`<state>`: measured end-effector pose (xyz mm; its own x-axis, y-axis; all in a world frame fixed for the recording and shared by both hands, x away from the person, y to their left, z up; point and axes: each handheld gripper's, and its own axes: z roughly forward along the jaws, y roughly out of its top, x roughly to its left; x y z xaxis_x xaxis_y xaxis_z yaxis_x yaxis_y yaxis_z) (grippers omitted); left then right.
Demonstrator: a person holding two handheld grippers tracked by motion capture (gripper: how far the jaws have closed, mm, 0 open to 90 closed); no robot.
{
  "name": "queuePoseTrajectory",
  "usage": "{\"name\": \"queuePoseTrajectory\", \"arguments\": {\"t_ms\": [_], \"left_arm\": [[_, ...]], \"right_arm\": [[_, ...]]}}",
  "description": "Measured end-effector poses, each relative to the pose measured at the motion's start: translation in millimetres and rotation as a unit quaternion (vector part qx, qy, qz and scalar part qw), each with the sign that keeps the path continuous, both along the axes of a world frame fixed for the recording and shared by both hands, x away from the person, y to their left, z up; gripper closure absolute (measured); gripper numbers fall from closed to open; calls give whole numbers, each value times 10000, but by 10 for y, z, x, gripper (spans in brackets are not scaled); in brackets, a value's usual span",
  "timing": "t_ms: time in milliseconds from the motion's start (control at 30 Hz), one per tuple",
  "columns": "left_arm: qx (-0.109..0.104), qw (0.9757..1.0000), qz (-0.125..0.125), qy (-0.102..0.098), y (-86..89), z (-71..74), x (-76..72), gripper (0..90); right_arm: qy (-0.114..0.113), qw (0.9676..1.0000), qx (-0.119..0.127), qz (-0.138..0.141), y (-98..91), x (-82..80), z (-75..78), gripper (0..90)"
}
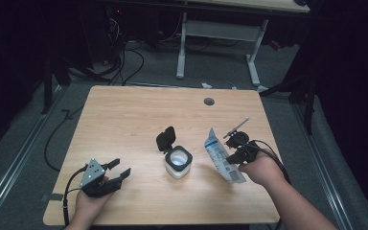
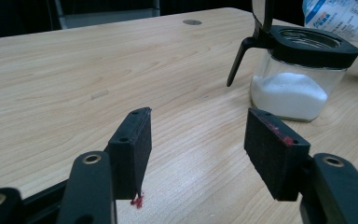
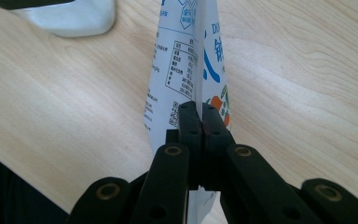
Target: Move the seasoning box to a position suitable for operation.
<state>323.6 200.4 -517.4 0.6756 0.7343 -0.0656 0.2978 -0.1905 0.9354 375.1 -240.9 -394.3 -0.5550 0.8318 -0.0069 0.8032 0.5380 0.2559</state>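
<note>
A glass jar [image 1: 178,162] with a black rim holds white powder; its black flip lid [image 1: 166,139] stands open. The jar [image 2: 298,79] sits ahead and to the right of my left gripper. My left gripper [image 1: 120,168] rests at the table's front left, open, with nothing between its pads [image 2: 131,149]. A white and blue printed pouch [image 1: 222,155] hangs just right of the jar, tilted. My right gripper [image 1: 231,159] is shut on the pouch [image 3: 189,70], pinching its edge between the pads.
The wooden table [image 1: 124,120] has a round grommet hole [image 1: 209,101] near its far edge. Cables trail from both grippers off the front edge. Another desk's white legs [image 1: 182,48] stand on the floor beyond.
</note>
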Motion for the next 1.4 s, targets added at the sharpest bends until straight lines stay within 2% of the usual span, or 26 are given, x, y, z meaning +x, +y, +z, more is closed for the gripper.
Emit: {"name": "queuePoseTrajectory", "arguments": {"t_ms": [267,633,833,900,1033,1167,1400], "left_arm": [[-23,10000,-8,75,-10,-21,-7,421],[-70,9998,3,179,-16,-32,-7,429],[-73,9998,21,169,-9,-32,-9,426],[-66,9998,24,163,-3,-33,-9,426],[-81,9998,43,174,8,-29,-10,425],[-92,9998,52,173,10,-30,-11,424],[-99,9998,60,174,13,-30,-12,424]], "right_arm": [[-79,9999,-25,-101,-101,121,-57,897],[-71,9996,-22,-281,-182,216,-120,898],[-287,9985,60,-470,-183,223,-120,897],[-371,9982,107,-457,-186,221,-106,897],[-565,9964,304,-548,-206,210,-66,896],[-775,9947,333,-586,-225,197,-35,897],[-934,9922,459,-693,-272,162,-51,898]]}}
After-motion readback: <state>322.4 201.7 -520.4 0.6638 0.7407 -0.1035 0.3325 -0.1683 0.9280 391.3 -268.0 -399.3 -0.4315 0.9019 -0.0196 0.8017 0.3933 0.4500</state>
